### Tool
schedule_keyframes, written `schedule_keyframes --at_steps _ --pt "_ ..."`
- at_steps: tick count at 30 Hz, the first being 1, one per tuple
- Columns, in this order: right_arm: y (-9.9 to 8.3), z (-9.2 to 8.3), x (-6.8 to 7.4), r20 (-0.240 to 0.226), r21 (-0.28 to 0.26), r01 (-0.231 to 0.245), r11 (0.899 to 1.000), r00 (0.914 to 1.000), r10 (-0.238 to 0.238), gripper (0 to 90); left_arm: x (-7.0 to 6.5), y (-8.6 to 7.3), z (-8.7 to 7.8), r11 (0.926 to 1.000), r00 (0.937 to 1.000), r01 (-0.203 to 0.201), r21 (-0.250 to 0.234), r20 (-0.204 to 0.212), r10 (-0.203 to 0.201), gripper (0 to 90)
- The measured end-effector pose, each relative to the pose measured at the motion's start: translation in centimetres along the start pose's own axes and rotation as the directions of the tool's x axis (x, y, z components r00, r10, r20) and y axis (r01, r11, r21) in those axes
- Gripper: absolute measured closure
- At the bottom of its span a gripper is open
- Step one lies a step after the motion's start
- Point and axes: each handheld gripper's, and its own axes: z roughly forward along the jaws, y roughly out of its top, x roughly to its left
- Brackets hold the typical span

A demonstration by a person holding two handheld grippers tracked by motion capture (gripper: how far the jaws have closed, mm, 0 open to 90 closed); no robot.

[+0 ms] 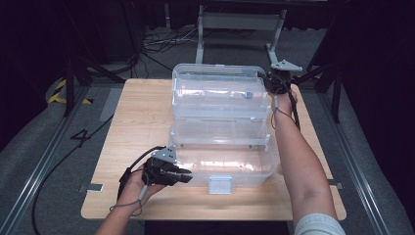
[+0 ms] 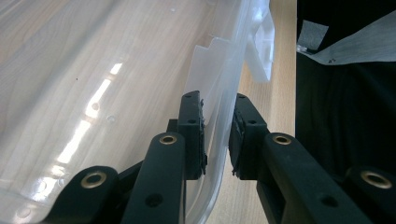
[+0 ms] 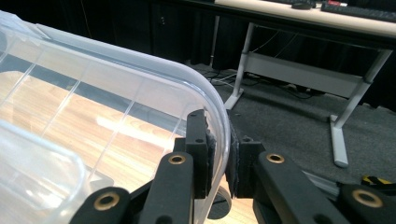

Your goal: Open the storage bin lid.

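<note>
From above, the clear tiered box [image 1: 220, 127] sits mid-table [image 1: 132, 112], lid raised at the far side. My left gripper [image 2: 217, 135] pinches the base's front wall beside the latch [image 2: 261, 46] — I should hold that steady. My right gripper [image 3: 219, 149] pinches the lid [image 3: 140, 93] rim — swing it slowly along its hinge arc, no twisting.

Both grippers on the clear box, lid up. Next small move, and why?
Probably swing the right gripper, clamped on the raised clear plastic lid's rim, forward and down to close it. The left gripper pinches the transparent tiered box's base wall, steadying it on the wooden table.
</note>
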Motion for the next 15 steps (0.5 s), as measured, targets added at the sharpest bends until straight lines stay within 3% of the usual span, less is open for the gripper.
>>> schedule_keyframes --at_steps 15 --pt "-1.2 1.4 -0.8 -0.051 0.013 -0.036 0.999 0.9981 0.036 80.8 0.0 0.0 0.0 1.0000 1.0000 0.000 -0.003 0.002 0.000 77.2"
